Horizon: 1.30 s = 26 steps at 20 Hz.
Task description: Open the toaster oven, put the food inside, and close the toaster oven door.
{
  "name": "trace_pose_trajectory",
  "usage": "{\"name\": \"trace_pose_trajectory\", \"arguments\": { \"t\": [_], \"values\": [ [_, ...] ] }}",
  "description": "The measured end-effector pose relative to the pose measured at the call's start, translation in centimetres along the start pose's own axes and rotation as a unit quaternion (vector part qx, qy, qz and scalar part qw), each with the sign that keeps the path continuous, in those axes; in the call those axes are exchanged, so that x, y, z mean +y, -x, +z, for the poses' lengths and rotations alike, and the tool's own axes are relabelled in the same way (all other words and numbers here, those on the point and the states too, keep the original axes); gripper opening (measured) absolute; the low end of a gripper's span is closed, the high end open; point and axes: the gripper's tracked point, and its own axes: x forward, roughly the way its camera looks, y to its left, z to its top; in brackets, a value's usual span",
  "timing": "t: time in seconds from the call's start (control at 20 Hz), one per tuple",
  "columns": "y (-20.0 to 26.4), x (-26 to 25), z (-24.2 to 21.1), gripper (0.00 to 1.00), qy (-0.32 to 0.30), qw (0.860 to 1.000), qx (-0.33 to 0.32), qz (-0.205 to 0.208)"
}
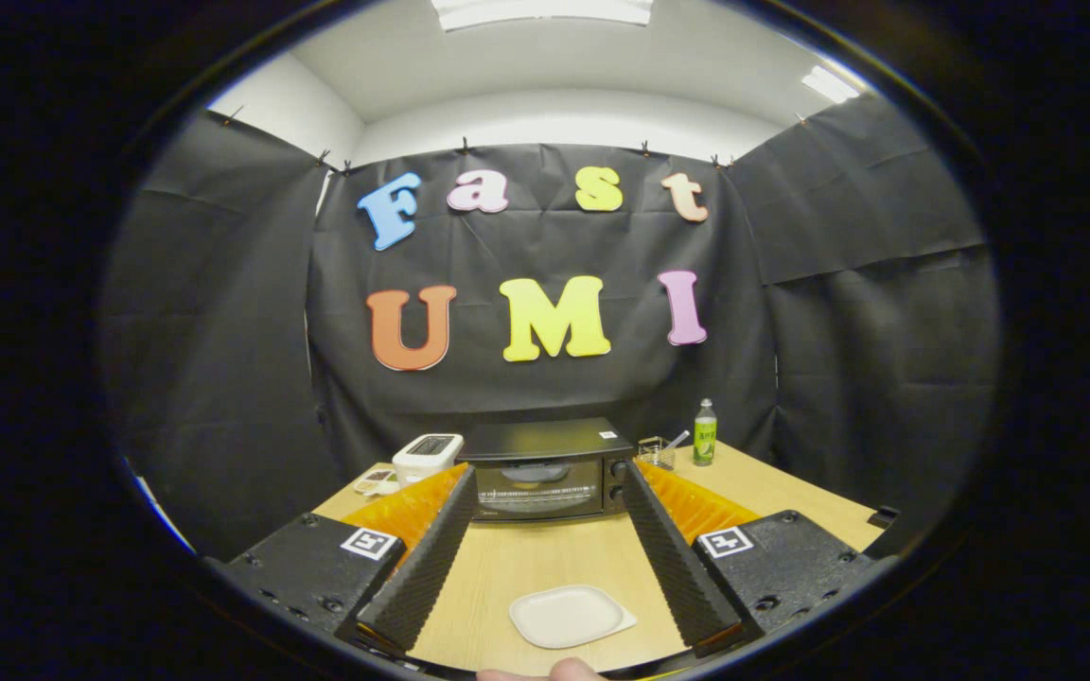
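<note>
- We see the toaster oven (545, 470) at the far end of the table (545, 567), door closed, straight ahead beyond our fingertips and framed between them.
- Our gripper (545, 492) is spread wide and grasps nothing; its fingers (422, 558) angle toward the oven's two sides.
- A white plate (569, 615) lies bare on the table between the fingers, near their base.
- Left of the oven stands a white appliance (427, 456).
- To its right are a small clear container (657, 452) and a green bottle (705, 432).
</note>
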Motion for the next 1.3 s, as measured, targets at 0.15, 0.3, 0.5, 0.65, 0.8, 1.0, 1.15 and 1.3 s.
{"name": "trace_pose_trajectory", "arguments": {
  "t": [0.15, 0.3, 0.5, 0.65, 0.8, 1.0, 1.15, 1.3],
  "values": [
    [0.2, 0.4, 0.2, 1.0, 0.014, 1.0, -0.008, -0.002],
    [-0.1, 1.0, 0.1, 1.0, 0.021, 1.0, -0.011, 0.002],
    [-0.6, 1.5, -0.5, 1.0, 0.014, 1.0, 0.001, 0.011],
    [-1.1, 1.4, -1.3, 1.0, 0.014, 1.0, 0.02, 0.01],
    [-1.4, 1.5, -1.6, 1.0, 0.009, 1.0, 0.025, 0.011],
    [-1.8, 1.4, -1.8, 1.0, 0.01, 1.0, 0.022, 0.009],
    [-2.0, 1.4, -2.0, 1.0, 0.008, 1.0, 0.026, 0.009],
    [-2.4, 1.4, -2.5, 1.0, 0.003, 0.999, 0.034, 0.008]
  ]
}}
